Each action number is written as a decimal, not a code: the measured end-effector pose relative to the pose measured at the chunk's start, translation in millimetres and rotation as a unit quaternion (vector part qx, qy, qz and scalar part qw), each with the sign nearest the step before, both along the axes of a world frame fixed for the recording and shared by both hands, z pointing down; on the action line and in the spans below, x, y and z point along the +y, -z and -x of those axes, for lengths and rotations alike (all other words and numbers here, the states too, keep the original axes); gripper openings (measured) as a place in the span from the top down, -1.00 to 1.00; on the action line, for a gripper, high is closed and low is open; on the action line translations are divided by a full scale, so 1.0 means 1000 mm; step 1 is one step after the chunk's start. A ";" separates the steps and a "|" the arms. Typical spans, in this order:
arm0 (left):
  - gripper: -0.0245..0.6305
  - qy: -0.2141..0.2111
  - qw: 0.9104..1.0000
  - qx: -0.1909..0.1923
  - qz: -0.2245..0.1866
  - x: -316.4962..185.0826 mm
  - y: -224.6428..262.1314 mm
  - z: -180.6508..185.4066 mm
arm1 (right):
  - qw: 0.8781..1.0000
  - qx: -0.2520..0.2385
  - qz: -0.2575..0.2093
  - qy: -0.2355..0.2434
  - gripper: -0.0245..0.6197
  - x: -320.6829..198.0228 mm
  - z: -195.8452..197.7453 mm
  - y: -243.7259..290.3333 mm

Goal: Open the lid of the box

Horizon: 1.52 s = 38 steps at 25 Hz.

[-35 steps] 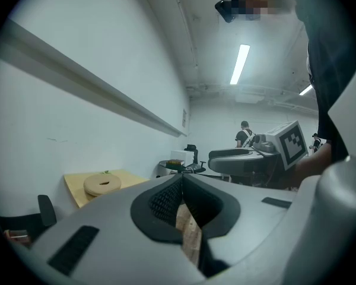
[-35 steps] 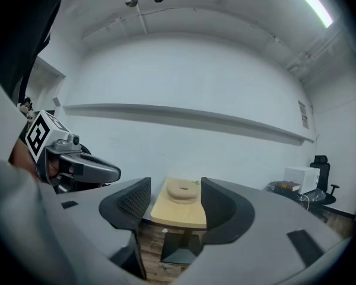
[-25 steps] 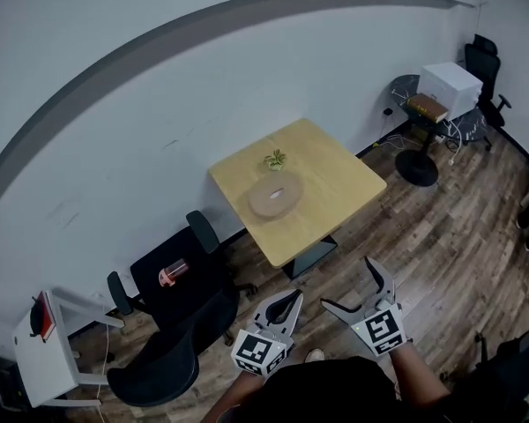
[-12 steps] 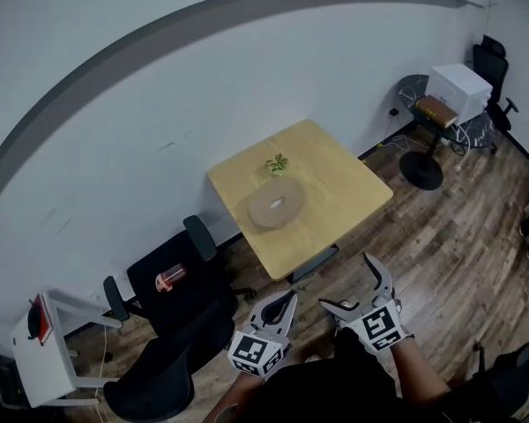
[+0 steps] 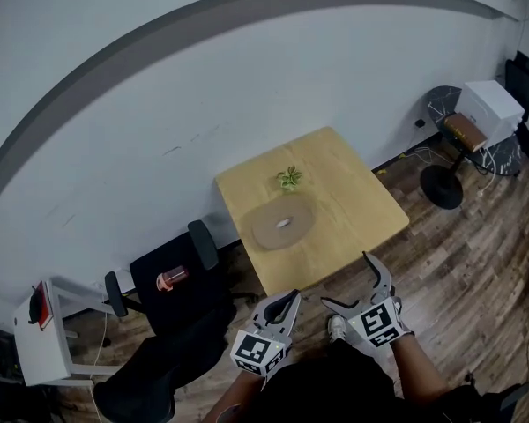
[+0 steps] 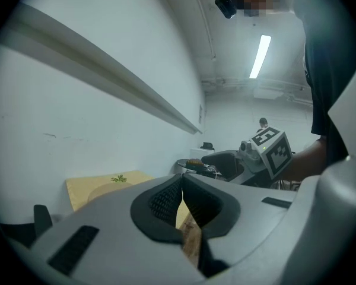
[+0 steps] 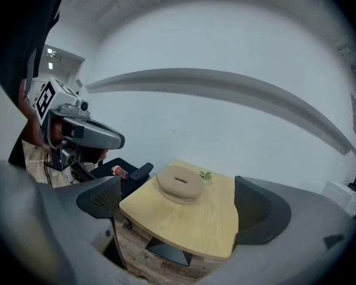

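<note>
A round tan box (image 5: 283, 223) with a flat lid and a slot in its middle lies on the light wooden table (image 5: 353, 201), beside a small green plant (image 5: 289, 179). Both grippers hang in the air well short of the table's near edge. My left gripper (image 5: 289, 300) is shut with nothing between its pads, which meet in the left gripper view (image 6: 179, 183). My right gripper (image 5: 348, 282) stands wide open and empty. Between its jaws the right gripper view (image 7: 181, 209) frames the box (image 7: 181, 183) and the plant (image 7: 206, 175) far ahead.
Two black office chairs (image 5: 172, 289) stand left of the table, one with a red bottle (image 5: 171, 278) on its seat. A white side table (image 5: 44, 342) is at far left. At far right a white box (image 5: 489, 104) sits on a round stand. The floor is wood planks.
The table and box have come lower and nearer in the head view as the person moved toward them. Both grippers keep their places in front of the body.
</note>
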State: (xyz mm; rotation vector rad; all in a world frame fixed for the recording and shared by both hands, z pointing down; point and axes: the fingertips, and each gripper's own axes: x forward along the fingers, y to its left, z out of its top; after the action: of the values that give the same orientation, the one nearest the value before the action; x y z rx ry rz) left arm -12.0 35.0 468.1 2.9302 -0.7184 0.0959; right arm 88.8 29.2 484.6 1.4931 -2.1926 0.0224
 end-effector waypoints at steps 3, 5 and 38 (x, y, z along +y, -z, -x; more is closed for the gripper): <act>0.86 0.028 1.000 -0.004 0.007 -0.026 -0.004 -0.011 | 1.000 0.011 0.007 0.026 -0.93 -0.024 -0.013 -0.005; 0.86 0.047 0.999 -0.003 0.012 -0.041 -0.005 -0.019 | 0.999 0.017 0.009 0.047 -0.93 -0.041 -0.020 -0.009; 0.86 0.245 0.968 -0.009 0.060 -0.137 -0.045 0.019 | 0.888 0.235 0.118 0.377 -0.75 -0.141 0.038 -0.136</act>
State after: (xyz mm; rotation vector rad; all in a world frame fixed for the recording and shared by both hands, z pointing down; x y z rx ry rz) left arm -30.8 -101.7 512.6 2.5527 -1.3594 0.1118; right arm 50.5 -112.0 620.4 0.3825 -2.1084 -0.2887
